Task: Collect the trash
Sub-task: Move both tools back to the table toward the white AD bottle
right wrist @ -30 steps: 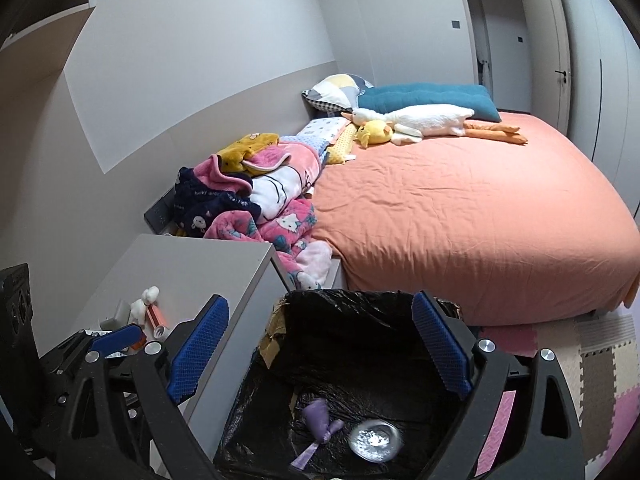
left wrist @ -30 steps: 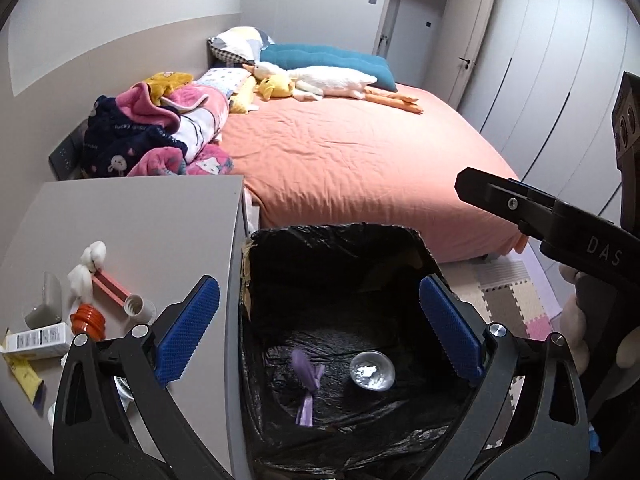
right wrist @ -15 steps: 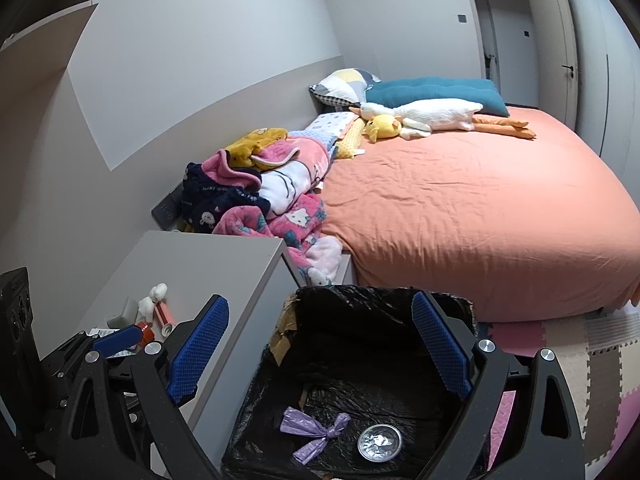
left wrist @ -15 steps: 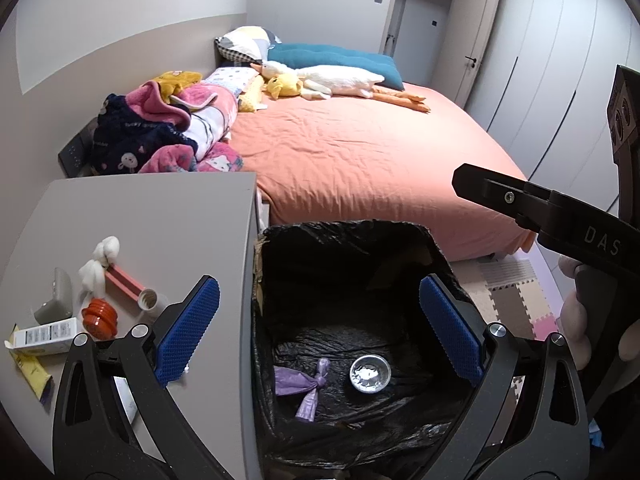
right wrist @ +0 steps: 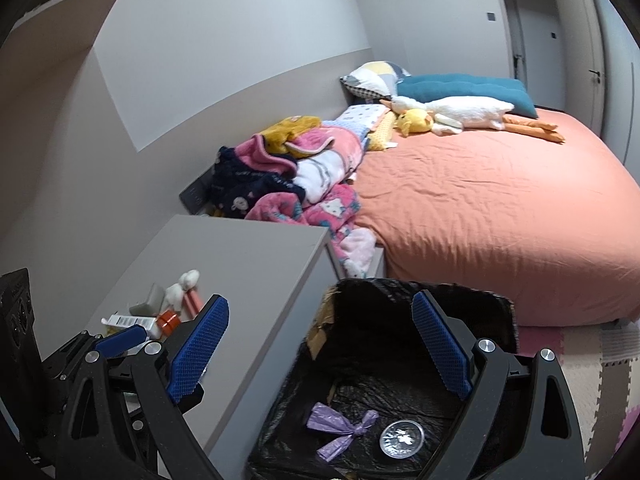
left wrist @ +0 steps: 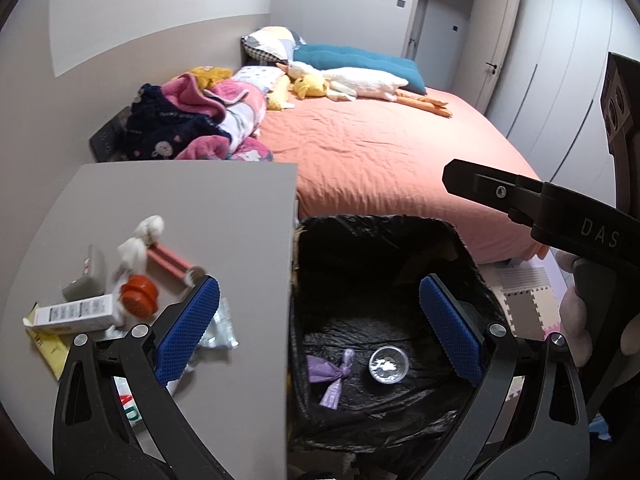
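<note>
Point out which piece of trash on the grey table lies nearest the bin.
The crumpled silvery wrapper, beside the left gripper's blue pad. The orange cap, white box and pink tube lie farther left.

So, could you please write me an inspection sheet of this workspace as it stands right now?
Surface: grey table, far half bare, litter at its near left corner.
Job's things: bin lined with a black bag, beside the table; in it a knotted purple bag and a clear round lid.
Clutter: orange cap, white box, pink tube, white wads, foil wrapper, yellow packet.
Grippers: left tongs open and empty, over the table edge and bin; right tongs open and empty.
Cables: nothing seen.
Surroundings: bed with orange sheet, heaped blankets, goose toy, foam floor mats.
</note>
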`<act>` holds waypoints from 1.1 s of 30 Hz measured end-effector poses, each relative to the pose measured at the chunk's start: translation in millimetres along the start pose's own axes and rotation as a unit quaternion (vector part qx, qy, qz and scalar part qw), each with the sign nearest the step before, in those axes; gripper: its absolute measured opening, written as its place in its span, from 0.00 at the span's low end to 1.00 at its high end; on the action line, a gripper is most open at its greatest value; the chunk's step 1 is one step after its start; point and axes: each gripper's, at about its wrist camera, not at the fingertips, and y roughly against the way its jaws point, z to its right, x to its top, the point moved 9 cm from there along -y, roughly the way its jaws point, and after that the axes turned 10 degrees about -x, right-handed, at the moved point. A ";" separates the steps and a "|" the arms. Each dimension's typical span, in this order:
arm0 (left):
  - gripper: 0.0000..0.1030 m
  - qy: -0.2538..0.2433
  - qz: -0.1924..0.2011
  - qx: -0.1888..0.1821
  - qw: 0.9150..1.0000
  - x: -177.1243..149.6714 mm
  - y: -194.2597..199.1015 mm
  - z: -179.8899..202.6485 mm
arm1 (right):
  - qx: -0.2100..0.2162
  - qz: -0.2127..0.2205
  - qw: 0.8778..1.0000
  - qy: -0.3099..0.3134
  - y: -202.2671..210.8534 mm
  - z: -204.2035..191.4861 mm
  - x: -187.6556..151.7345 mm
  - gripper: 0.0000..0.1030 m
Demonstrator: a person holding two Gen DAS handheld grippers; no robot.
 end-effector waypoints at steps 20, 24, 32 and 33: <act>0.94 0.073 -0.007 0.083 0.994 -56.5 51.1 -89.6 | 0.068 -0.046 0.994 0.070 -25.5 -105.8 -30.8 0.90; 0.94 0.078 -0.015 0.091 0.993 -66.3 52.7 -101.6 | 0.074 -0.054 0.993 0.079 -30.0 -118.7 -37.1 0.90; 0.94 0.057 -0.038 0.104 0.992 -85.3 50.5 -123.0 | 0.076 -0.073 0.991 0.085 -41.0 -134.9 -50.6 0.90; 0.94 0.056 -0.041 0.105 0.992 -87.1 49.9 -126.1 | 0.076 -0.076 0.991 0.086 -42.7 -137.0 -52.6 0.90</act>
